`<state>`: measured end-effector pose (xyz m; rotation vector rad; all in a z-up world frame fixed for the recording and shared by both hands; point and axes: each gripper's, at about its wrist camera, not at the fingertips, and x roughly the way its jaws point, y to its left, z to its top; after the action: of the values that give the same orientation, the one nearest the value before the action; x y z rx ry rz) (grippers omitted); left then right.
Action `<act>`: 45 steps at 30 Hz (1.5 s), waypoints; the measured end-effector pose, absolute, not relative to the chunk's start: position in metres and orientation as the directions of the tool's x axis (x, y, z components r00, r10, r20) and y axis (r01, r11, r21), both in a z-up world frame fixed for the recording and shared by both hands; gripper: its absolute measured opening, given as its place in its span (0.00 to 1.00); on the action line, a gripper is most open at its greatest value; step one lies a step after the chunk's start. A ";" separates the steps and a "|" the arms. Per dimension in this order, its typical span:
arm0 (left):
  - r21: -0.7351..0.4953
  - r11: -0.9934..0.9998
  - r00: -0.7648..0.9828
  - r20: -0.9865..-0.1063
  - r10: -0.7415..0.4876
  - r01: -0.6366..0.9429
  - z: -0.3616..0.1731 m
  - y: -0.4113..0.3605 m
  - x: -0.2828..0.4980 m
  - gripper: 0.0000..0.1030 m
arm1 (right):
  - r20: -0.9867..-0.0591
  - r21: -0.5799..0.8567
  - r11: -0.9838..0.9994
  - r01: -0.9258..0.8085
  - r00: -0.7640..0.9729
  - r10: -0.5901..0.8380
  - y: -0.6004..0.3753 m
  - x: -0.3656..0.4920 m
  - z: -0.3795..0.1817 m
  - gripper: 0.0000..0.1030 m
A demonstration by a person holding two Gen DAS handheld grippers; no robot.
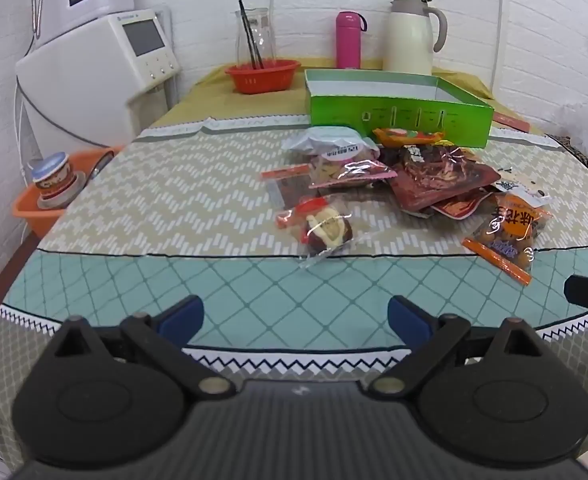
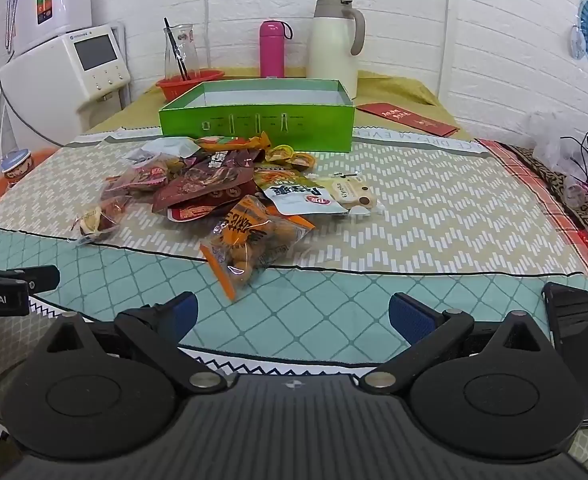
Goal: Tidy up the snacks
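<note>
A pile of snack packets lies mid-table in front of an open green box; the pile and the box also show in the right wrist view. Nearest are an orange bag of round snacks, also in the left wrist view, and a clear packet with a dark and white sweet. My left gripper is open and empty above the table's near edge. My right gripper is open and empty, short of the orange bag.
At the back stand a red basket with a glass jug, a pink bottle and a cream thermos. A red envelope lies right of the box. A black phone lies at the near right edge.
</note>
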<state>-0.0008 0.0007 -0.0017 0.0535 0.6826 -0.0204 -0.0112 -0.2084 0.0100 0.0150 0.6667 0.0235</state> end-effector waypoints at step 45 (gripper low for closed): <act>0.005 0.999 0.763 -0.645 -0.032 0.046 -0.001 0.000 0.000 0.92 | -0.603 0.010 1.000 -0.014 0.798 0.017 -0.205 -0.007 0.010 1.00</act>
<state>0.0000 -0.0001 -0.0006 0.0209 0.7011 -0.0422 -0.0074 -0.2049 0.0096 0.0050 0.6468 0.0169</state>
